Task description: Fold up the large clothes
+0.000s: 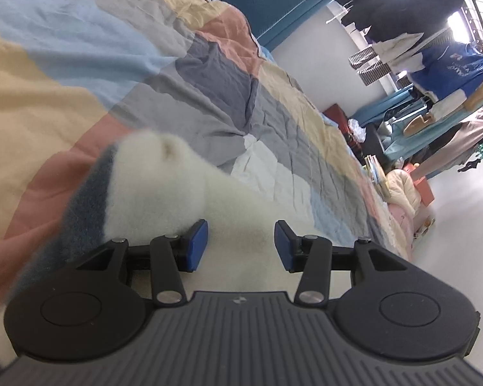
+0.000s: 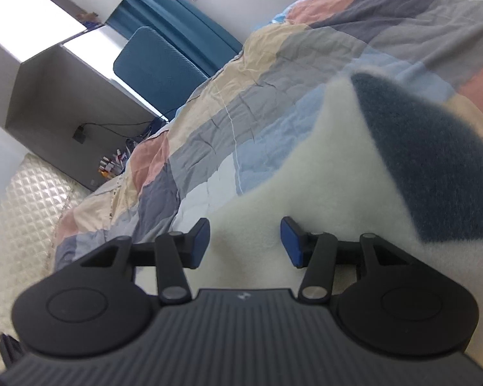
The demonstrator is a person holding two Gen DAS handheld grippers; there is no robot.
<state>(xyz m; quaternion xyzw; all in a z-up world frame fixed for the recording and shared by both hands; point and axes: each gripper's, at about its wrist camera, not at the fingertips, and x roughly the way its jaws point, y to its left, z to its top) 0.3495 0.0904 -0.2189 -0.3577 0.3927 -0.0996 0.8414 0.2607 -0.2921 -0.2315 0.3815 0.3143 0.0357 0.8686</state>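
Observation:
A thick white fleece garment with a dark blue panel lies on the patchwork quilt. In the left wrist view it bulges up just left of my left gripper and fills the gap between the blue pads, which stand apart. In the right wrist view the same fleece runs from under my right gripper up to the right, where its blue panel shows. Those pads also stand apart, with white fleece in the gap. No pinched fold shows at either pair.
The quilt covers a bed. A blue chair and grey desk stand beyond its edge, above a quilted floor mat. In the left wrist view hanging clothes and floor clutter sit past the bed's far side.

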